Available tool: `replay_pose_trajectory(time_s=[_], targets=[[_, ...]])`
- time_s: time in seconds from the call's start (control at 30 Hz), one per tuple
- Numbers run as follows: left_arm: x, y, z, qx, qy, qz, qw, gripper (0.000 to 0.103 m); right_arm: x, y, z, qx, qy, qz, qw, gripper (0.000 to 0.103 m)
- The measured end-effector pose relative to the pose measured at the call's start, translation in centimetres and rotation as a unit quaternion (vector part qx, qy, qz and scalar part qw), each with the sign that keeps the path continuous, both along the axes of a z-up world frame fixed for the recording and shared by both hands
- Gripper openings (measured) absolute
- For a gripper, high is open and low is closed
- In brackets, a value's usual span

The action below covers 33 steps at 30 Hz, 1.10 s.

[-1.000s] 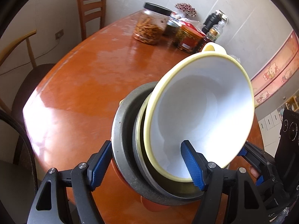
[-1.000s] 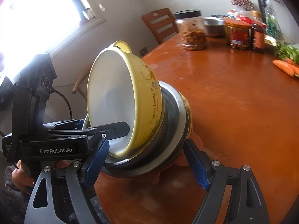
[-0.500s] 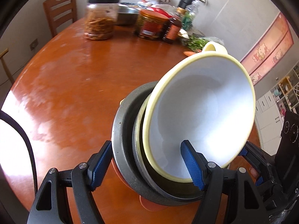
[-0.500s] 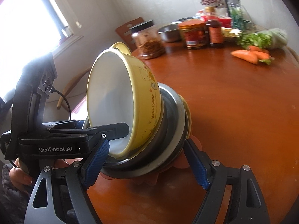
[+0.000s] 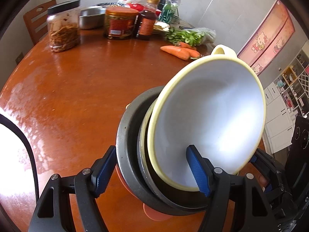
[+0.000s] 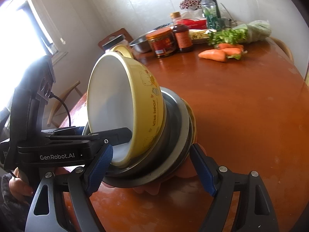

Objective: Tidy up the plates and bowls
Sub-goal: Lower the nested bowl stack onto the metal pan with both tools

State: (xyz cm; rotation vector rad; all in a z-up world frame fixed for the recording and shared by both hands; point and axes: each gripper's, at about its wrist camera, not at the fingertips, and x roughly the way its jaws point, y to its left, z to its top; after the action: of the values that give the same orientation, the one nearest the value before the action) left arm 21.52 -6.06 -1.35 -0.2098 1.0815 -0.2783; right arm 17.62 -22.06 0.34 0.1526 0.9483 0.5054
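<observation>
A tilted stack of dishes hangs over the round wooden table point(image 5: 77, 89). On top is a yellow bowl point(image 5: 210, 116) with a white inside and a bear print point(image 6: 148, 94). Under it lie grey steel dishes point(image 5: 127, 147) point(image 6: 173, 135) and an orange dish point(image 5: 154, 211) point(image 6: 185, 172). My left gripper point(image 5: 150, 172) is shut on the stack, one pad inside the yellow bowl and one on the steel rim's outside. My right gripper point(image 6: 151, 168) is shut on the stack from the opposite side. One of the left gripper's fingers point(image 6: 115, 136) reaches into the bowl.
At the table's far side stand a snack jar point(image 5: 63, 27), a steel bowl point(image 5: 90, 18), an orange-lidded jar point(image 5: 120, 23) and a sauce bottle point(image 5: 147, 19). Carrots point(image 5: 177, 52) and greens point(image 5: 191, 35) lie to their right. A wooden chair point(image 5: 37, 21) stands behind.
Both grippers have swung sideways over the table with the stack still clamped. The jars slid left in the left wrist view and carrots and greens came into sight.
</observation>
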Motion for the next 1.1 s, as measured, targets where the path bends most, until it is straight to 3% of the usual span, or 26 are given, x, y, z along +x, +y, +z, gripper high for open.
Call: replay_pose_trajectory(time_s=[0.43,1.1], targets=[[0.2,-2.4,0.3,0.014,-0.009,-0.011,0.9998,0.072,-0.6,-2.5,0.1,0.006,-0.001,-0.021,1.000,0.083],[-0.2,-2.2,0.6,0.016,-0.017,-0.025,0.9994,0.072,-1.1,-1.9,0.4,-0.013,-0.004,-0.043,0.999,0.083]])
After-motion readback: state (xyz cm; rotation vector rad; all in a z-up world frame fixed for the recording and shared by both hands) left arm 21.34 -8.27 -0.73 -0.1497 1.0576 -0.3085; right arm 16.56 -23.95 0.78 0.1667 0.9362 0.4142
